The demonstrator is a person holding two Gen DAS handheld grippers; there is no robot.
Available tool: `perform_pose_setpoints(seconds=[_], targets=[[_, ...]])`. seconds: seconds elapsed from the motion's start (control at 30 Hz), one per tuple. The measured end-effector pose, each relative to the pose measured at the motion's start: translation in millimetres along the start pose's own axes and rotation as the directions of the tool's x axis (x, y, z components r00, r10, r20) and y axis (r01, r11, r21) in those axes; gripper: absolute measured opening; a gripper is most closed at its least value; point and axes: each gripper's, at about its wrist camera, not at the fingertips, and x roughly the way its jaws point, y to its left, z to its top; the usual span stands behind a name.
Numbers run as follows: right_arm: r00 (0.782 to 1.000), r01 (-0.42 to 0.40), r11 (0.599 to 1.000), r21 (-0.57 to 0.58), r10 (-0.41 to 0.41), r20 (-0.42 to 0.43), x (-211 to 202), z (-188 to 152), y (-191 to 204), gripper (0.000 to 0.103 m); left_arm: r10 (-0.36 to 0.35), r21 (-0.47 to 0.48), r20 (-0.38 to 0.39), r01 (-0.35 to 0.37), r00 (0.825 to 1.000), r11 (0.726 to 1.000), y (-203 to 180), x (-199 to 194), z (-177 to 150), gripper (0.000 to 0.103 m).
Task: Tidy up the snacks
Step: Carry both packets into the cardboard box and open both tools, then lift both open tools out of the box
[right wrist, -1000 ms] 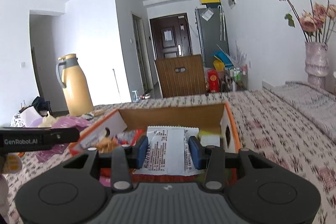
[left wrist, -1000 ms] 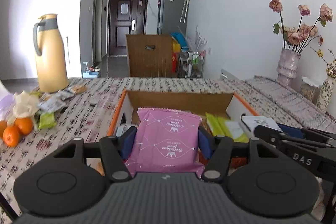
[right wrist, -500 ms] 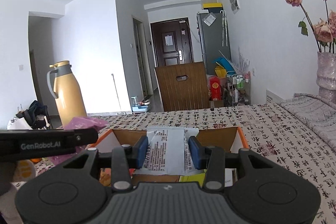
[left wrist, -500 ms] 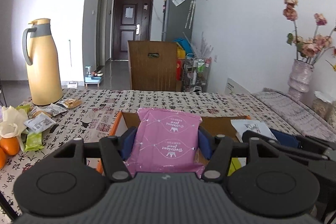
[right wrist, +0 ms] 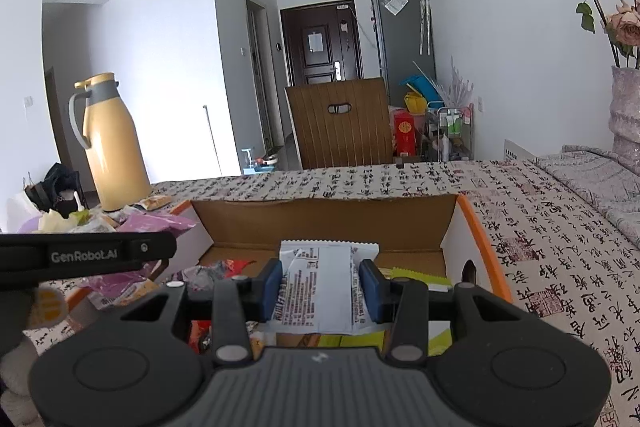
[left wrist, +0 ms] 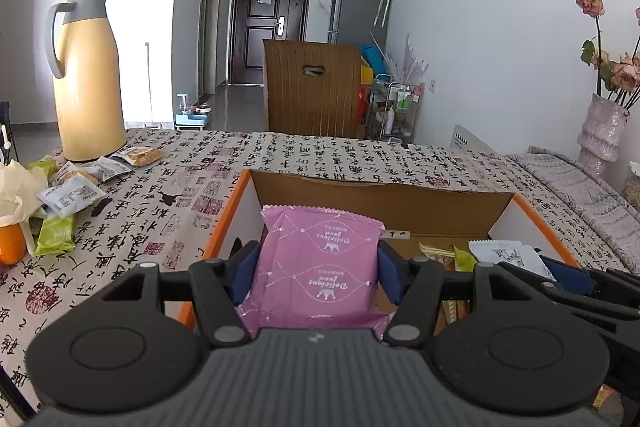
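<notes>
My left gripper (left wrist: 318, 273) is shut on a pink snack packet (left wrist: 320, 239), held flat over the left part of an open cardboard box (left wrist: 380, 203) with orange edges. My right gripper (right wrist: 322, 285) is shut on a white printed packet (right wrist: 316, 259) above the same box (right wrist: 320, 223). Several packets lie inside it. The white packet (left wrist: 504, 255) also shows at the right of the left wrist view. The left gripper's black side (right wrist: 88, 255) crosses the left of the right wrist view.
A yellow thermos jug (left wrist: 86, 75) stands at the table's far left, with loose snack packets (left wrist: 72, 195) and an orange (left wrist: 12, 247) near it. A vase of dried flowers (left wrist: 600, 131) is at the right. A wooden chair (left wrist: 312, 87) stands beyond the patterned tablecloth (left wrist: 320, 151).
Both grippers, still shut on their packets, have shifted across the table. The box's inside dropped behind the jaws half a second ago and now shows again.
</notes>
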Motion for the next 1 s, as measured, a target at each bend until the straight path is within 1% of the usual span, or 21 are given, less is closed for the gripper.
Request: perform_pose_setpoints(seconds=[0.1, 0.13, 0.17, 0.2, 0.23, 0.27, 0.3, 0.37, 0.53, 0.73, 0.87, 1.0], targets=[[1.000, 0.011, 1.000, 0.008, -0.011, 0.000, -1, -2, -1, 0.045, 0.000, -0.004, 0.019, 0.001, 1.000, 1.000, 1, -4, -1, 0.062], [1.000, 0.010, 1.000, 0.012, -0.010, 0.000, -1, -1, -2, 0.049, 0.003, -0.005, 0.030, -0.003, 1.000, 1.000, 0, -6, -1, 0.064], [1.000, 0.007, 1.000, 0.016, -0.007, 0.001, -2, -1, -3, 0.062, 0.007, -0.005, 0.042, -0.007, 0.999, 1.000, 0, -9, 0, 0.069], [1.000, 0.007, 1.000, 0.018, -0.007, 0.003, -2, -2, -4, 0.078, 0.010, -0.006, 0.056, -0.010, 0.998, 1.000, 0, -12, -1, 0.080], [1.000, 0.009, 1.000, 0.018, -0.009, 0.007, -4, -2, -4, 0.085, 0.018, -0.007, 0.074, -0.017, 0.997, 1.000, 0, -15, -1, 0.087], [1.000, 0.010, 1.000, 0.018, -0.010, 0.015, -5, -2, -4, 0.092, 0.026, -0.007, 0.088, -0.025, 0.996, 1.000, -1, -17, -1, 0.090], [1.000, 0.008, 1.000, 0.019, -0.009, 0.021, -7, -2, -4, 0.096, 0.031, -0.012, 0.098, -0.030, 0.995, 0.999, 0, -19, -1, 0.101], [1.000, 0.003, 1.000, 0.025, -0.004, 0.027, -8, -2, -5, 0.103, 0.047, -0.029, 0.113, -0.044, 0.992, 0.999, 1, -21, 0, 0.103], [1.000, 0.003, 1.000, 0.029, -0.004, 0.022, -9, -4, -6, 0.103, 0.055, -0.039, 0.101, -0.051, 0.993, 0.998, 4, -17, 1, 0.103], [1.000, 0.006, 1.000, 0.025, -0.006, 0.023, -9, -3, -5, 0.103, 0.055, -0.035, 0.104, -0.052, 0.993, 0.998, 3, -19, 2, 0.103], [0.999, 0.007, 1.000, 0.010, -0.007, 0.031, -12, 1, -1, 0.103, 0.055, -0.034, 0.128, -0.051, 0.990, 0.998, 0, -28, 5, 0.103], [0.999, 0.014, 1.000, 0.002, -0.014, 0.031, -15, 5, 2, 0.103, 0.042, -0.044, 0.169, -0.035, 0.985, 0.998, -2, -43, 11, 0.103]])
